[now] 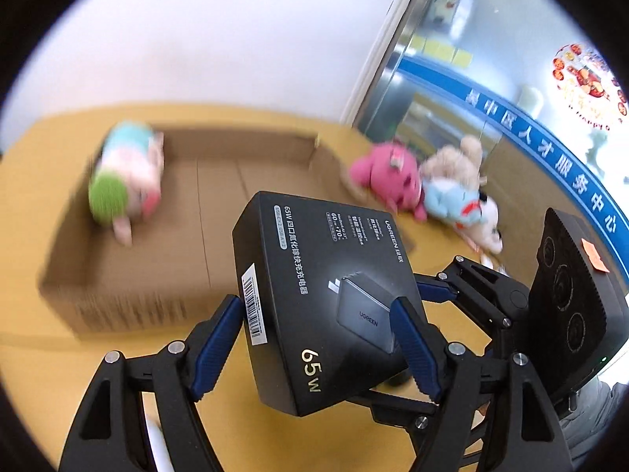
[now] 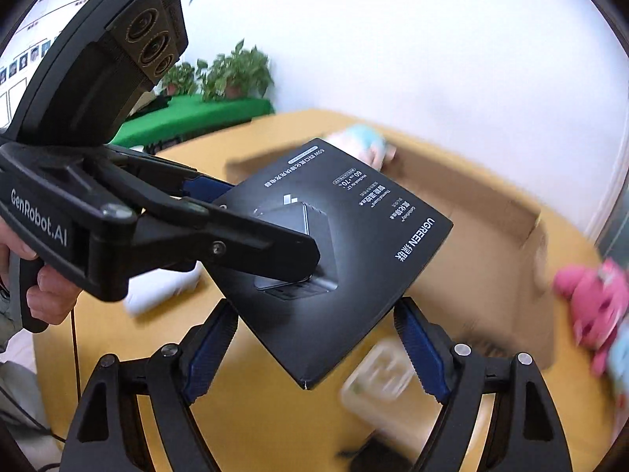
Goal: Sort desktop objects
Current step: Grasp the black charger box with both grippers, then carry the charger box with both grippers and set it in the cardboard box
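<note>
Both grippers are clamped on the same black charger box (image 1: 326, 299), held in the air above the yellow table (image 1: 35, 358). Left gripper (image 1: 318, 338): blue pads (image 1: 218, 338) pressed on the box's two side faces, near end of the box sitting between the fingers. Right gripper (image 2: 314, 346): pads on two adjacent edges near one corner, so the box sits diamond-wise in its jaws, corner pointing back at the camera. In the right wrist view the left gripper comes in from the left edge, one finger lying across the printed top face; a hand (image 2: 43, 295) is on its handle.

Box is tilted, printed face up toward both cameras, long axis running away from the left gripper toward the cardboard tray (image 1: 177, 236). It's dead ahead of both sets of fingers, neither hand nearer.

Key relation: tray lies just beyond and below the far end of the box, open side up, mostly bare floor. A striped plush (image 1: 125, 181) lies by the tray's far left corner. My read: drop point is the bare middle of the tray, straight ahead and down, so both hands need to travel together or one lets go first.

Clear lidded container (image 2: 377, 377) on the table under the box. Pink plush (image 1: 389, 177) and beige plush (image 1: 456, 173) sit right of the tray near the far edge
</note>
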{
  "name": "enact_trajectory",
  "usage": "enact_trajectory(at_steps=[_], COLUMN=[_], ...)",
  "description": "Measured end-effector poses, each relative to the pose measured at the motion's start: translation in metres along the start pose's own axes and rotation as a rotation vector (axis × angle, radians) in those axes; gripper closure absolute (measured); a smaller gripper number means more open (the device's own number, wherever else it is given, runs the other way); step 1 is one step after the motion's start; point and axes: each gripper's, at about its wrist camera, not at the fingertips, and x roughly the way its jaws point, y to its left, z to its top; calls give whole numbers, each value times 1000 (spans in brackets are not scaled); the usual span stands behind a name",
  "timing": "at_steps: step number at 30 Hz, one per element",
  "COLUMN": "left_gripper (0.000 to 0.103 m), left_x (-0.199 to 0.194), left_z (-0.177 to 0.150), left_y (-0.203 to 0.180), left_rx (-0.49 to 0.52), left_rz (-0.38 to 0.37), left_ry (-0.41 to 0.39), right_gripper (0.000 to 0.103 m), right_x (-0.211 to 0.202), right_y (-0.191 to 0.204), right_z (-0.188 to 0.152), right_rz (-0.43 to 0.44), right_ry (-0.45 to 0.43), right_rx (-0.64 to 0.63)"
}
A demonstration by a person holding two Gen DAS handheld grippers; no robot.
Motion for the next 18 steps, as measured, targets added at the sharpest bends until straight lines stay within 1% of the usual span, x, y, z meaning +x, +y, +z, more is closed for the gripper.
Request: enact_trajectory(at_steps=[3, 6, 9, 11, 14, 16, 18], left_gripper=[26, 26, 26, 26, 26, 26, 26], left_x=[-11, -17, -12, -3, 18, 37, 58], left_z=[37, 74, 108, 127, 144, 151, 157], left_y=[4, 8, 15, 24, 39, 53, 67], left_rx=[27, 59, 58, 53, 26, -12, -45], left_rz=[1, 13, 19, 28, 37, 35, 37], left_ry=[-74, -140, -169, -164, -152, -133, -101], right_gripper=[22, 22, 22, 22, 22, 22, 22], right_x=[-6, -3, 6, 18, 42, 60, 89], right_y=[-17, -37, -62, -78, -98, -115, -138], right_z=[37, 78, 113, 133, 151, 157, 160], right_rz=[-42, -69, -83, -83, -82, -51, -14], right_ry=[-56, -95, -112, -97, -71, -48, -20], right_rx=[-46, -73, -93, -102, -130, -114, -76])
